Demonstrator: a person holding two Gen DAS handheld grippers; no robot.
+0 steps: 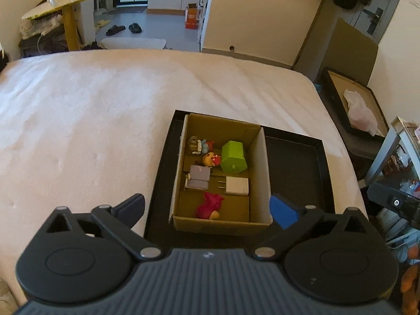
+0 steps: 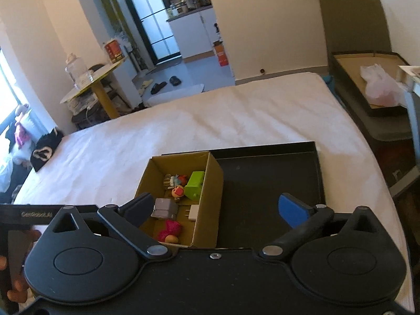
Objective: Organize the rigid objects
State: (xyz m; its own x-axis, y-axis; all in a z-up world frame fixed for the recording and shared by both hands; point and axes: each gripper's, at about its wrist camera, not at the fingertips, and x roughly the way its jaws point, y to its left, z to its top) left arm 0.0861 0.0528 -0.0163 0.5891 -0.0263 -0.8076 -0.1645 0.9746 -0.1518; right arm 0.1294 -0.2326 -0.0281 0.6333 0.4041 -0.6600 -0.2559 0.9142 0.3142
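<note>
A cardboard box [image 1: 262, 173] stands in the left part of a black tray [image 1: 296, 162] on a white bed. Inside it lie a green block [image 1: 233, 157], a white plug charger [image 1: 236, 185], a grey toy sofa [image 1: 198, 177], a pink toy [image 1: 210, 204], and small figurines [image 1: 203, 149]. My left gripper [image 1: 207, 210] is open and empty, above the box's near edge. In the right wrist view the box [image 2: 207, 197] and tray [image 2: 267, 178] show again. My right gripper [image 2: 218, 212] is open and empty, over the box's right wall.
The white bed [image 1: 92, 110] spreads to the left and behind the tray. A second tray with a plastic bag [image 1: 359, 110] stands on the floor at the right. A round yellow table [image 2: 97, 78] and slippers [image 2: 164, 84] lie beyond the bed.
</note>
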